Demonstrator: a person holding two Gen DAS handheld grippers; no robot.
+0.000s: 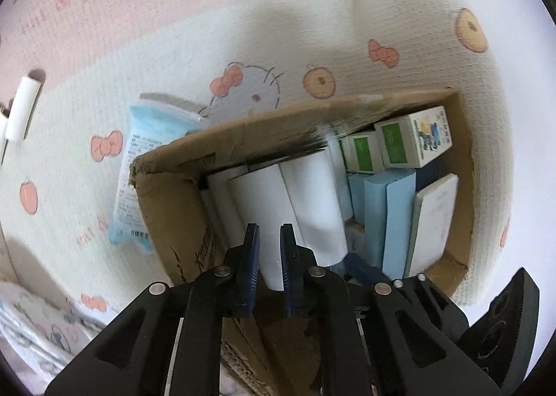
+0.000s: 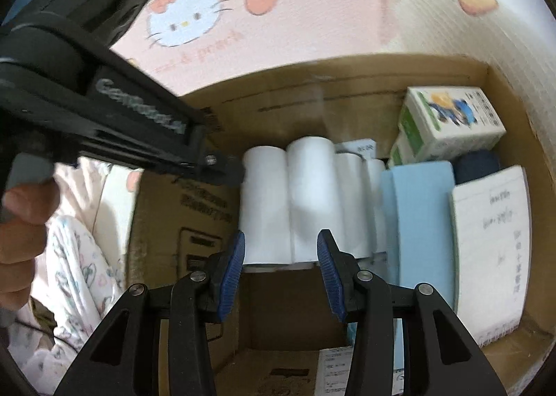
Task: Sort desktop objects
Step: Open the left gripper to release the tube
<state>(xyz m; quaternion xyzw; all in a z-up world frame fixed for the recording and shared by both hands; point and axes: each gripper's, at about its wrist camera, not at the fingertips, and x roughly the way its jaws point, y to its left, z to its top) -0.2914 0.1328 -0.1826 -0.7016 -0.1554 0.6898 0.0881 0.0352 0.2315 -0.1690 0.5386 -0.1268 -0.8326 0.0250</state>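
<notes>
An open cardboard box (image 1: 243, 131) (image 2: 347, 83) stands on a pink and cream cartoon mat (image 1: 173, 31). Inside it are several white rolls (image 1: 312, 194) (image 2: 305, 194), light blue packs (image 1: 389, 215) (image 2: 420, 222), green-and-white cartons (image 1: 413, 142) (image 2: 448, 121) and a white notepad (image 1: 434, 218) (image 2: 486, 257). My left gripper (image 1: 270, 227) (image 2: 226, 166) hangs over the box's left side above the rolls, its blue pads almost together with nothing between them. My right gripper (image 2: 282, 234) hovers over the box's near side, open and empty.
A light blue wipes packet (image 1: 139, 166) lies on the mat against the box's outer wall. A white tube (image 1: 22, 107) rests further left. A hand (image 2: 21, 222) holds the left gripper, with patterned cloth (image 2: 76, 264) below it. A dark blue item (image 2: 476, 163) sits behind the notepad.
</notes>
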